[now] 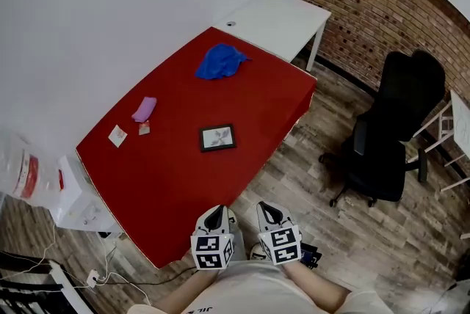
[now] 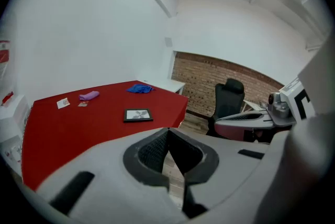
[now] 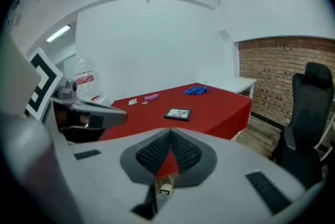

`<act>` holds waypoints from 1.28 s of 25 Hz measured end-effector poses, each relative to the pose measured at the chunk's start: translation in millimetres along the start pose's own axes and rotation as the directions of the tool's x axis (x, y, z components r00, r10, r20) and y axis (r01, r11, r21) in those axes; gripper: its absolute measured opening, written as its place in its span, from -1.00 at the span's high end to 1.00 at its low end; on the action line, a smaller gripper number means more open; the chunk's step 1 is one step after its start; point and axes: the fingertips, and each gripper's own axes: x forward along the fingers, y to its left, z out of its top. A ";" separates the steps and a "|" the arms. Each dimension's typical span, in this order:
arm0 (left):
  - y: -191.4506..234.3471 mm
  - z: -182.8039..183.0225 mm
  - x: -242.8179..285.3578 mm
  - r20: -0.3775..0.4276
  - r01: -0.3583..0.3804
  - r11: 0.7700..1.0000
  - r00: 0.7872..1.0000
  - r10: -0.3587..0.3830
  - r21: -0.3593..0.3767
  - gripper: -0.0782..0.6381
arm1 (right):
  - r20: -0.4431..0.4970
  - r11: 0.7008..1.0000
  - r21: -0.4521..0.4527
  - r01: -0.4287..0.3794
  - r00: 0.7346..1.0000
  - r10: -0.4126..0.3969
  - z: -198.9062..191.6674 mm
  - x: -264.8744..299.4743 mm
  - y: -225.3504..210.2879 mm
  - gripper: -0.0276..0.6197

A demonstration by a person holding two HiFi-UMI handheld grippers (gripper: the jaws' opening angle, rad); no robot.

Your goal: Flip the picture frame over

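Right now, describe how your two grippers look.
The left gripper and right gripper match: pale grey moulded shells, dark ribbed pads, and each bears a white cube printed with black square markers. No cables show. The person wears a light top.

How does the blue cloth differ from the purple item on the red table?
The blue cloth is larger and lies in a crumpled heap near the far end of the red table; the purple item is smaller, narrow, by the wall-side edge. The blue cloth lies alone; the purple item has small cards beside it. Both rest on that table.
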 end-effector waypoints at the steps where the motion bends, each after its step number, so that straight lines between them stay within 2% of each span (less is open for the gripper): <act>1: 5.1 7.3 9.2 0.000 0.007 1.000 1.000 -0.007 0.004 0.77 | -0.006 1.000 0.004 0.007 1.000 -0.007 5.2 9.9 -4.2 0.90; 12: 76.0 77.8 85.4 0.002 0.056 0.998 0.998 -0.056 0.021 0.77 | 0.009 0.996 0.051 0.073 0.997 -0.074 78.4 102.9 -33.9 0.90; 18: 92.3 94.2 105.6 0.001 0.051 0.999 0.999 -0.051 0.009 0.77 | -0.005 0.996 0.069 0.056 0.998 -0.055 91.6 130.9 -36.5 0.90; 23: 94.0 99.5 123.7 -0.021 0.020 1.000 1.000 -0.020 -0.019 0.77 | -0.022 0.995 0.084 0.046 0.999 -0.044 102.0 145.3 -61.9 0.90; 26: 100.5 108.9 130.7 -0.005 -0.012 1.000 1.000 0.012 -0.023 0.77 | -0.028 0.998 0.057 0.033 0.999 -0.031 109.1 157.7 -70.8 0.90; 32: 113.2 109.2 144.3 -0.022 -0.057 0.997 0.998 0.056 -0.043 0.77 | -0.061 1.000 0.028 0.005 0.998 -0.003 109.6 179.8 -74.8 0.90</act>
